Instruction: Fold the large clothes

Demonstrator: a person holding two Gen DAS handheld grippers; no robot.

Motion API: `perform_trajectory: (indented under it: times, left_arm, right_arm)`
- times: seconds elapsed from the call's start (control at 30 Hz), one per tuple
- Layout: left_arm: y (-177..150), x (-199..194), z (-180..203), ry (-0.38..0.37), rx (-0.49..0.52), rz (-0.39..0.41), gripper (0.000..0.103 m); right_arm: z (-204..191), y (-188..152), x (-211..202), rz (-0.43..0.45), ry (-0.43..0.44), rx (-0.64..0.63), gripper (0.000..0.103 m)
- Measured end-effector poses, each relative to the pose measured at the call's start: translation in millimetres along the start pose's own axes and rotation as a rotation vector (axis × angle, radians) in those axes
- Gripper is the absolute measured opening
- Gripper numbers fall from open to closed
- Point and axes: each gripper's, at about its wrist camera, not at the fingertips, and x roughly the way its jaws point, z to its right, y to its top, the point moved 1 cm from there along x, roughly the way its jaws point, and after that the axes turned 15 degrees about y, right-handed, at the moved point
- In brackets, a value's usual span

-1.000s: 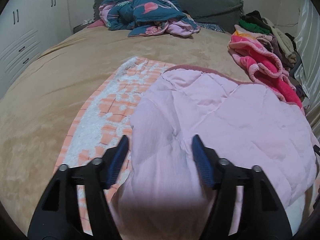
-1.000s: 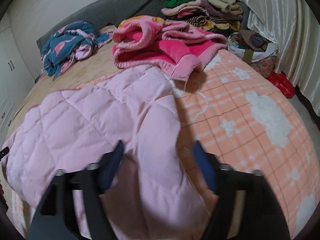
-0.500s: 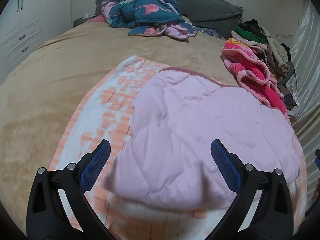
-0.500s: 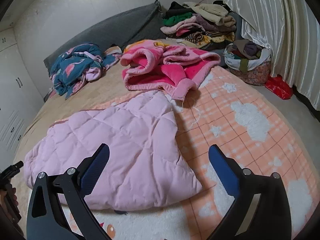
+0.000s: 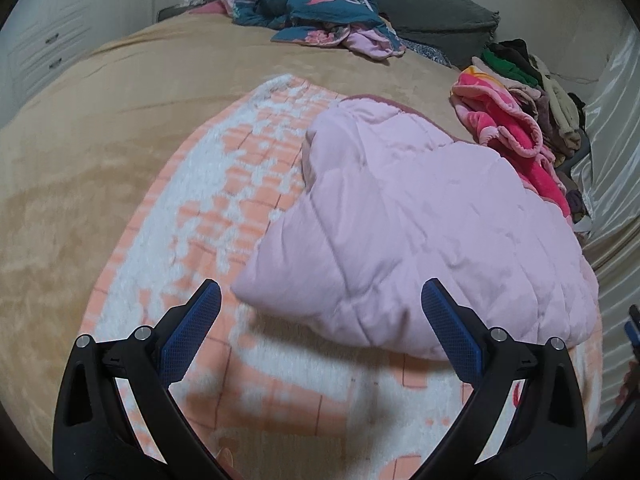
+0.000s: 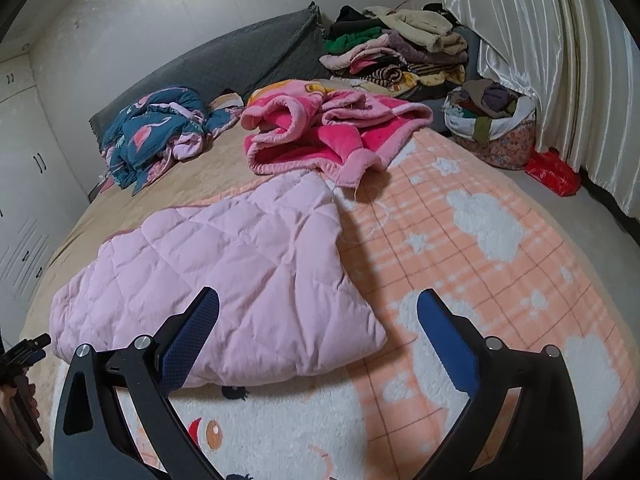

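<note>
1. Left wrist view: the left gripper is spread wide and grips nothing; its jaws have just been opening, and nothing lies between them now.
2. Left wrist view: the pink quilted garment lies just beyond the gripper, doubled over into a rough wedge on the orange plaid blanket. Judgement: at least one fold is made and the piece has been released.
3. Left wrist view: beyond the quilted garment, a bright pink fleece garment lies crumpled beside a stack of folded clothes; a teal flamingo-print garment is bunched near the grey headboard cushion. Judgement: both are still to be folded.
4. Right wrist view: the right gripper is likewise spread and empty; its jaws have just been opening, with the near edge of the pink quilted garment just ahead of the left finger.
5. Right wrist view: the garment's outline is uneven, with a loose pointed corner toward the plaid side. Judgement: a further fold or squaring is probably needed before stacking.
6. Right wrist view: the fleece garment touches the far corner of the quilted garment; a full laundry basket stands on the floor beyond it.
</note>
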Motion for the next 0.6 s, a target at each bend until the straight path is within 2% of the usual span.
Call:
perform_trajectory:
  times: [0.13, 0.27, 0.33, 0.43, 0.53, 0.6]
  left_arm:
    - [-11.3, 5.3, -5.2, -0.006, -0.017, -0.030, 0.094]
    - [-24.0, 10.0, -4.3, 0.014, 0.006, -0.043, 0.094]
    - [-31.9, 12.4, -2.7, 0.017, 0.019, -0.054, 0.094]
    - [-40.2, 17.3, -0.8, -0.016, 0.010, -0.087, 0.094]
    - [-42.7, 28.7, -3.0, -0.118, -0.067, -0.155, 0.094]
    - [-41.7, 35.4, -8.3, -0.135, -0.124, -0.171, 0.094]
  right_arm:
    - [4.4, -13.3, 6.9, -0.020, 0.013, 0.020, 0.099]
    - [9.9, -29.0, 16.5, -0.052, -0.062, 0.010, 0.099]
    - [14.2, -38.3, 20.4, -0.065, -0.060, 0.022, 0.099]
    - [23.0, -48.9, 29.6, -0.091, -0.047, 0.066, 0.099]
    - [35.3, -55.5, 39.5, -0.107, -0.025, 0.147, 0.099]
    - [42.5, -57.2, 44.8, -0.108, -0.008, 0.210, 0.099]
